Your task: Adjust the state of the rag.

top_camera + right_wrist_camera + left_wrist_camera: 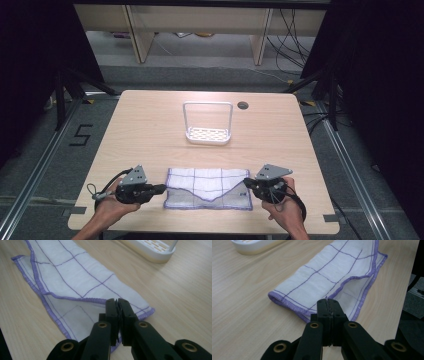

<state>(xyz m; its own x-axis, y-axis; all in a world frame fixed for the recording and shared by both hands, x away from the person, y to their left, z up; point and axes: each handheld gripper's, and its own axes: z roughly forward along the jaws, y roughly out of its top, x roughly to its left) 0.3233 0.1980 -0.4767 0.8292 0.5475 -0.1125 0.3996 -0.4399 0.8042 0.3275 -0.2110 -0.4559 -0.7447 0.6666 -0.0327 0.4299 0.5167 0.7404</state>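
Observation:
A white cloth (207, 182) with a purple grid and purple hem lies flat near the table's front edge, its upper layer folded over along a slanted line. My left gripper (163, 188) is at the cloth's left end. In the left gripper view the jaws (328, 302) are pressed together at the near hem of the cloth (324, 272). My right gripper (246, 183) is at the cloth's right end, and its jaws (117, 301) are closed over the hem of the cloth (75, 272). The pinched edges are hidden behind the jaws.
A white slotted rack (207, 136) with a tall wire hoop stands at the table's middle, behind the cloth; its base also appears as the rack (249, 246) and the rack (152, 250). A round cable hole (243, 105) lies near the far edge.

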